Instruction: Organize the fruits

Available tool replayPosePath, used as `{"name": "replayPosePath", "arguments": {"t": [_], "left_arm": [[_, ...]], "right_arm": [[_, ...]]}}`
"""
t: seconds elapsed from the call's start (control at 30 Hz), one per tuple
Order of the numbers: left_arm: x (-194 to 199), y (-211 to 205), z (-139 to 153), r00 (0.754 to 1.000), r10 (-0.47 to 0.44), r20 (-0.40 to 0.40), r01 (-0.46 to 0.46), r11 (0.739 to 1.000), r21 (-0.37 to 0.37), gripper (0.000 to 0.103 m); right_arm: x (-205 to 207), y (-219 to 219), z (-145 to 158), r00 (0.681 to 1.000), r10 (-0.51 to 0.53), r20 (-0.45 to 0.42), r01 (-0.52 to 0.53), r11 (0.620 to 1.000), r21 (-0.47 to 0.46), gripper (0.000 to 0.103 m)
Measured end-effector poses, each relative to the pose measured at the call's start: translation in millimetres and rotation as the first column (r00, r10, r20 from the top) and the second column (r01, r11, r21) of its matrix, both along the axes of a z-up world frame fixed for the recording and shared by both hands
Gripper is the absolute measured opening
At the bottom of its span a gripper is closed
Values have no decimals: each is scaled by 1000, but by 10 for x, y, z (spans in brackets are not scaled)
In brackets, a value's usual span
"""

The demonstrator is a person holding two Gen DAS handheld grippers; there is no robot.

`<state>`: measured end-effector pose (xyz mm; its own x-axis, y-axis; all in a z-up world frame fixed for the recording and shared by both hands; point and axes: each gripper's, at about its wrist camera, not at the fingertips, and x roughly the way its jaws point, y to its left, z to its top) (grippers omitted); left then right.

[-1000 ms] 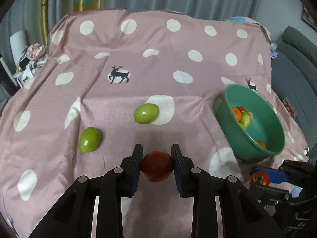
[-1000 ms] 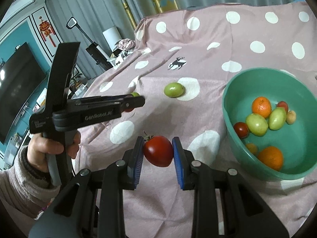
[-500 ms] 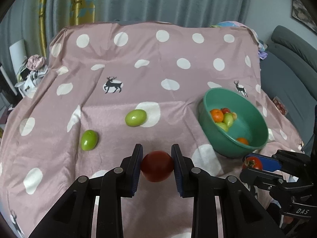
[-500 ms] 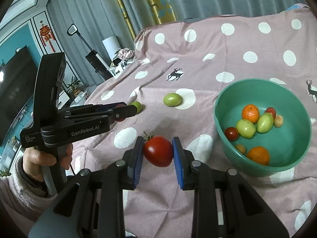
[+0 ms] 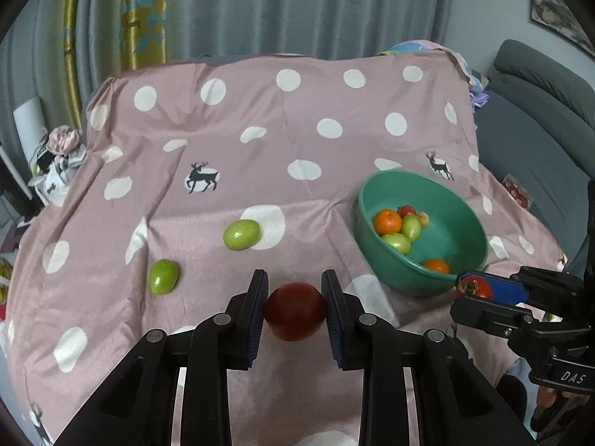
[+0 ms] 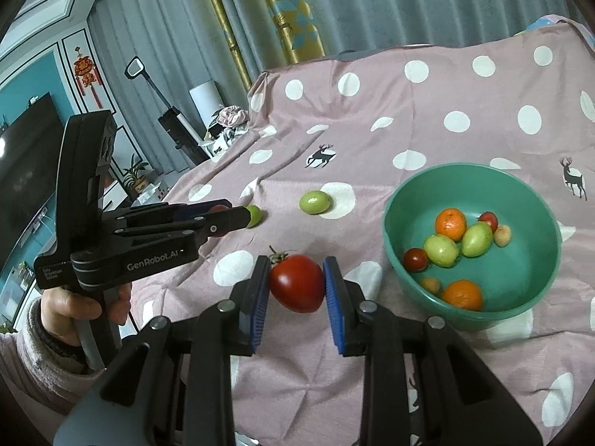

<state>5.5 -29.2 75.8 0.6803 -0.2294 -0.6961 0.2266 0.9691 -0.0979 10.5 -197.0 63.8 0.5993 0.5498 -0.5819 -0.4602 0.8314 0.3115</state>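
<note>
Both grippers, left and right, have risen, fingers clamping round red tomatoes bound for the teal plastic bowl.

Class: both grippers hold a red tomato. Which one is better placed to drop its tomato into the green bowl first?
Probably right: the right gripper, shut on its tomato, is beside the green bowl. The left gripper is farther from it.

"GenRobot.AI" in white on the black side of the left tool. Smaller white print near its rear end, too small to read. "DAS" in white on the right tool's black body.
</note>
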Motion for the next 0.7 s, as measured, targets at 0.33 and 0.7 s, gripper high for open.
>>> {"name": "replayPosePath", "arguments": {"t": [0.33, 0.7], "left_arm": [[-15, -134, 98, 999, -27, 22, 26, 999, 20, 30], [20, -342, 135, 998, -58, 38, 56, 997, 46, 30]], "right_arm": [[-36, -173, 72, 999, -46, 28, 46, 999, 15, 30], [-60, -354, 69, 994, -95, 46, 94, 995, 26, 30]]}}
